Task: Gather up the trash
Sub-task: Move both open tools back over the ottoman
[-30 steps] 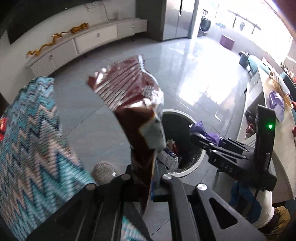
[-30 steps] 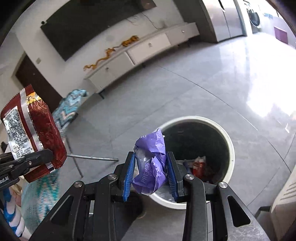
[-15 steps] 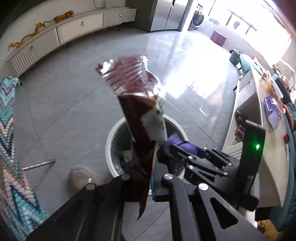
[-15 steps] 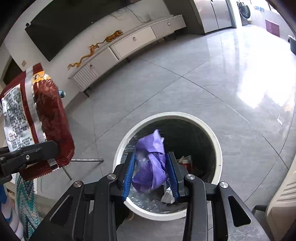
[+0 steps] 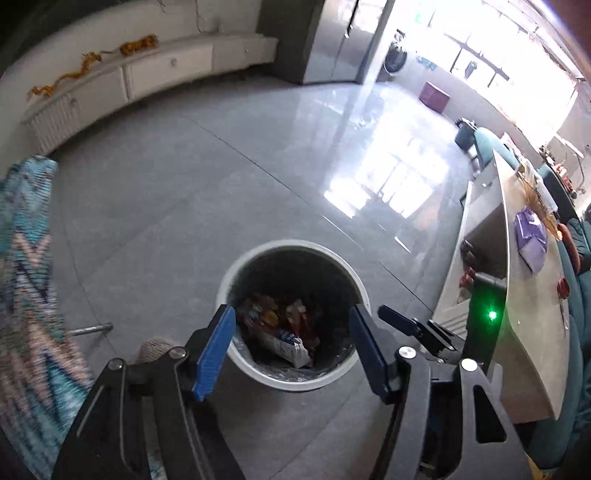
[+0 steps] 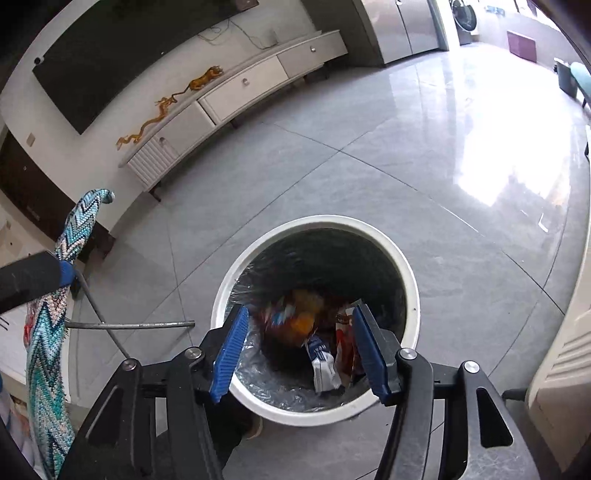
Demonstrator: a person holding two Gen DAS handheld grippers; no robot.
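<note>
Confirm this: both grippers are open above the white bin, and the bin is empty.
Not quite. Both the left gripper and right gripper are open above the white bin, but the right wrist view shows wrappers inside it.

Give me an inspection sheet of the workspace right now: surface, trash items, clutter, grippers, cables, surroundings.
Surface: grey tiled floor, glossy with window glare.
Job's things: white round bin with a clear liner, holding mixed wrappers; a blurred red-orange packet shows inside the bin.
Clutter: purple wrapper and small items lie on the counter at right.
Grippers: left gripper open and empty above the bin; right gripper open and empty above the bin.
Cables: thin wires on the wall under the TV; none near the bin.
Surroundings: zigzag-patterned fabric on a metal frame at left, white TV cabinet with a gold dragon ornament.
</note>
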